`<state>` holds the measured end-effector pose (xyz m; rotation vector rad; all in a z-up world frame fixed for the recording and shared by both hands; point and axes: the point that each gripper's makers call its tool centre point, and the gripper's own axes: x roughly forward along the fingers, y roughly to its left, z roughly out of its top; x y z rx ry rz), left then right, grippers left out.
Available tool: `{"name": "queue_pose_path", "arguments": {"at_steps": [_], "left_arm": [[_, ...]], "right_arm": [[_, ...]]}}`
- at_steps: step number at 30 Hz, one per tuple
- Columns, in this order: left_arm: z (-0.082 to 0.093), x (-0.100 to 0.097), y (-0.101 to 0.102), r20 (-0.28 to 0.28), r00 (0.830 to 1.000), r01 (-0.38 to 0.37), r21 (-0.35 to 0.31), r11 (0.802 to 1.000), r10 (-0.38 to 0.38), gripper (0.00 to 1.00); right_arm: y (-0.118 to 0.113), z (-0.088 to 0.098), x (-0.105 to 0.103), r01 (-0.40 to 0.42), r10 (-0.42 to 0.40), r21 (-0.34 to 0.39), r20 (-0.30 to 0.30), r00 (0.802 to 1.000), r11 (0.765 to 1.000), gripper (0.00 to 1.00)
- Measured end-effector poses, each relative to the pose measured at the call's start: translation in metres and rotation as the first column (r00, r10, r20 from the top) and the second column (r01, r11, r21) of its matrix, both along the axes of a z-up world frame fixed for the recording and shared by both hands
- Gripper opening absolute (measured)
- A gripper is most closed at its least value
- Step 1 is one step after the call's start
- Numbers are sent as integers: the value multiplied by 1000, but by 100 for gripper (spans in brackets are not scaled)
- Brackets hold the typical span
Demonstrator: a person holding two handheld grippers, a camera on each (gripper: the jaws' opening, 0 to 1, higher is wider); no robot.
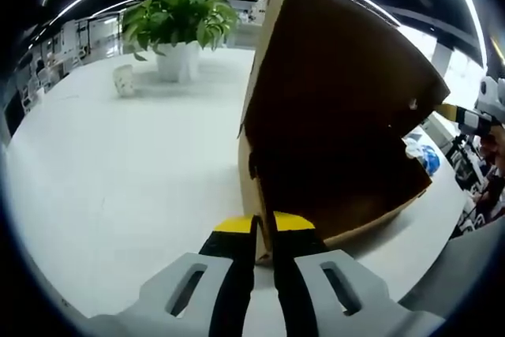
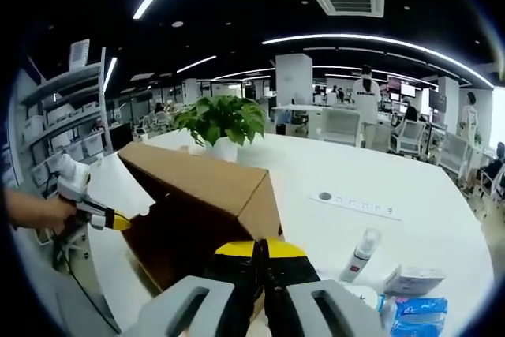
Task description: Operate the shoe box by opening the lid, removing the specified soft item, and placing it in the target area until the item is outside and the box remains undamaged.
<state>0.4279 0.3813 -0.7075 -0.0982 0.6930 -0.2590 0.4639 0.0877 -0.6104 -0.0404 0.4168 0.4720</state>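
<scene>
We see the box (image 1: 331, 116) standing on the white counter (image 1: 118, 179), its dark inside turned toward us; whatever lies within is lost in shadow. Our left claw (image 1: 264, 230) is clenched on the box's near edge. In the right gripper view, our right claw (image 2: 260, 262) is clenched on another edge of the box (image 2: 205, 203). Beyond stand a plant (image 2: 221, 120), a bottle (image 2: 361, 254), and blue packets (image 2: 418, 309) cut off low.
</scene>
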Motion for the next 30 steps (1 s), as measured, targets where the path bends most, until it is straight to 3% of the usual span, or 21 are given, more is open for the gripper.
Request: {"name": "queue_pose_path", "arguments": {"at_steps": [13, 30], "left_arm": [[3, 4, -1, -9, 1000, 4, 6, 1000, -4, 6], [47, 16, -12, 118, 992, 44, 12, 999, -45, 8]], "right_arm": [[1, -9, -11, 9, -8, 29, -20, 1000, 1000, 0], [0, -31, -25, 12, -10, 36, -64, 998, 999, 0]]}}
